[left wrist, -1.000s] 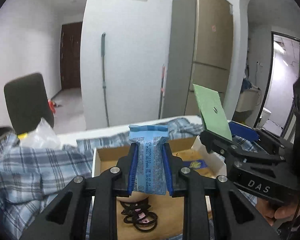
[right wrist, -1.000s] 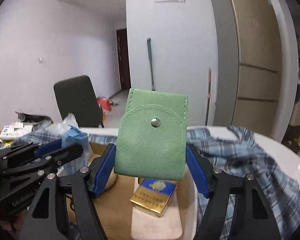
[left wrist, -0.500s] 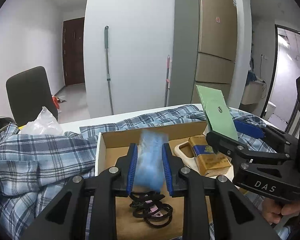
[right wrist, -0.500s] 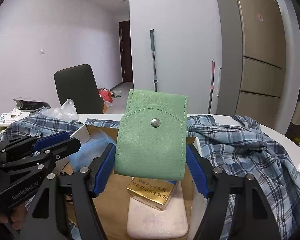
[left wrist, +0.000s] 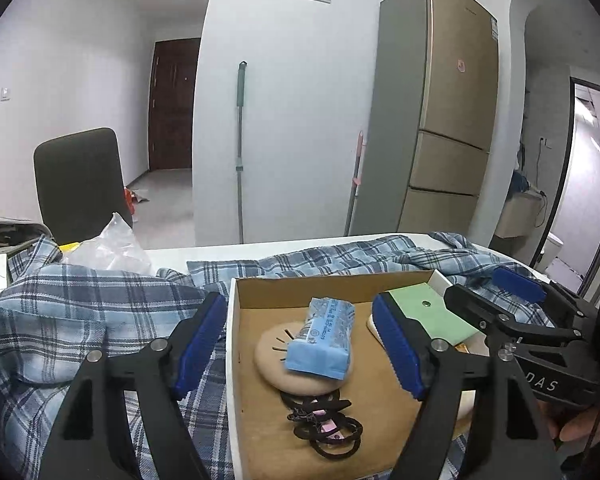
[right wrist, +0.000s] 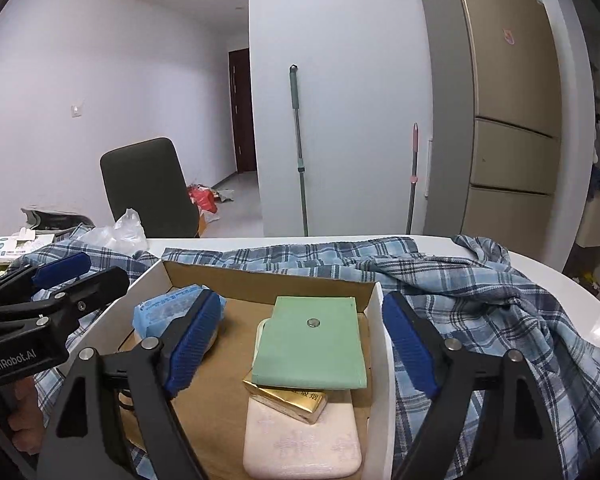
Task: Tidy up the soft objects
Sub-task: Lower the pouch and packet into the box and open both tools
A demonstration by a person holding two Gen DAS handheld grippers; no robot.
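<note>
A cardboard box [left wrist: 332, 286] [right wrist: 268, 280] sits on a plaid cloth. My left gripper [left wrist: 300, 344] is open above it; a blue tissue pack [left wrist: 322, 340] [right wrist: 168, 308] lies loose on a beige round pad [left wrist: 272, 360] inside the box. My right gripper [right wrist: 300, 348] is open; a green snap pouch [right wrist: 310, 344] [left wrist: 432, 312] lies free on a gold pack [right wrist: 296, 398] and a pale pink pad [right wrist: 300, 440]. Black hair ties [left wrist: 324, 426] lie at the box's near side.
A blue plaid shirt [left wrist: 80, 320] [right wrist: 480, 304] covers the white table [right wrist: 580, 304] around the box. A clear plastic bag [left wrist: 108, 248] and a black chair [left wrist: 80, 184] stand at the back left. A fridge [left wrist: 444, 120] and mop [left wrist: 240, 152] stand behind.
Both grippers lowered toward the box and opened. The blue tissue pack dropped onto the beige pad, and the green pouch dropped onto the gold pack.
</note>
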